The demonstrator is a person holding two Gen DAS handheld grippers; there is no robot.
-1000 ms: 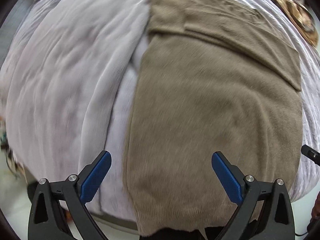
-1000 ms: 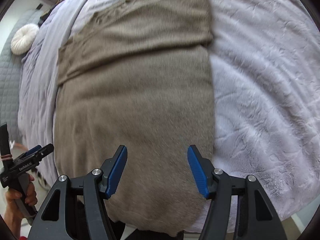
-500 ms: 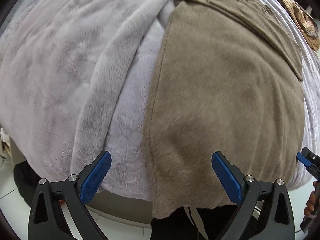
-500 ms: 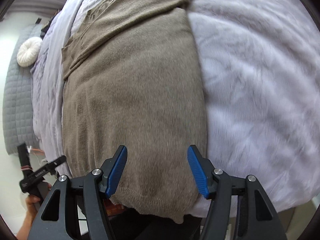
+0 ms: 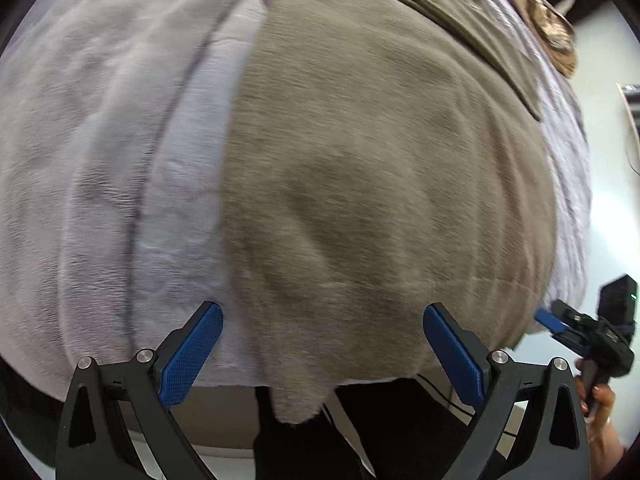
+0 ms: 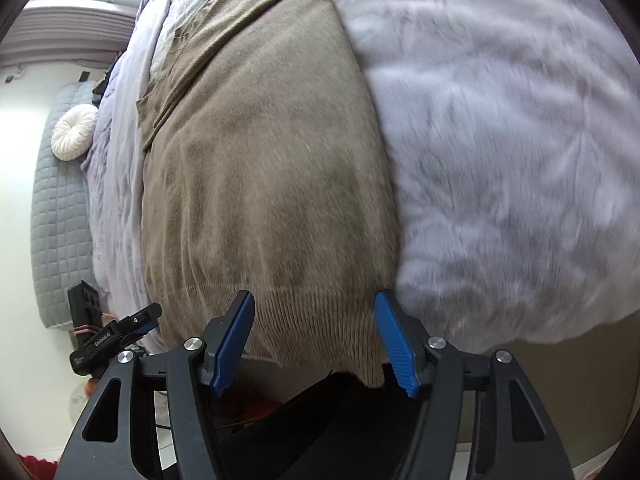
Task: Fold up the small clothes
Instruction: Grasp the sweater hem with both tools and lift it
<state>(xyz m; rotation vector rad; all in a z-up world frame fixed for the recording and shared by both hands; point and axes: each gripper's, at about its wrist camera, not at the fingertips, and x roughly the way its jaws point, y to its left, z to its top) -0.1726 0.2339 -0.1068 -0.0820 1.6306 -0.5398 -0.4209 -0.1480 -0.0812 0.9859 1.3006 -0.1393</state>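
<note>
A taupe knit sweater [image 5: 380,168] lies flat on a pale lilac blanket [image 5: 100,140], its ribbed hem hanging over the bed's near edge. Its sleeve is folded across the chest at the far end. My left gripper [image 5: 322,316] is open and empty, just above the hem's left corner. My right gripper [image 6: 314,300] is open and empty, with the hem's ribbed right corner [image 6: 320,320] between its jaws. The sweater [image 6: 260,168] fills the middle of the right wrist view. Each gripper shows at the edge of the other's view.
The blanket [image 6: 500,140] covers the bed to the right. A round white cushion [image 6: 76,132] and a grey quilted headboard [image 6: 56,220] lie far left. A patterned brown cloth [image 5: 552,28] lies at the bed's far right. The bed edge drops to the floor below the grippers.
Both grippers have dropped lower and closer to the bed's near edge and the sweater's hem. The jaws stay open. The sweater has not moved.
</note>
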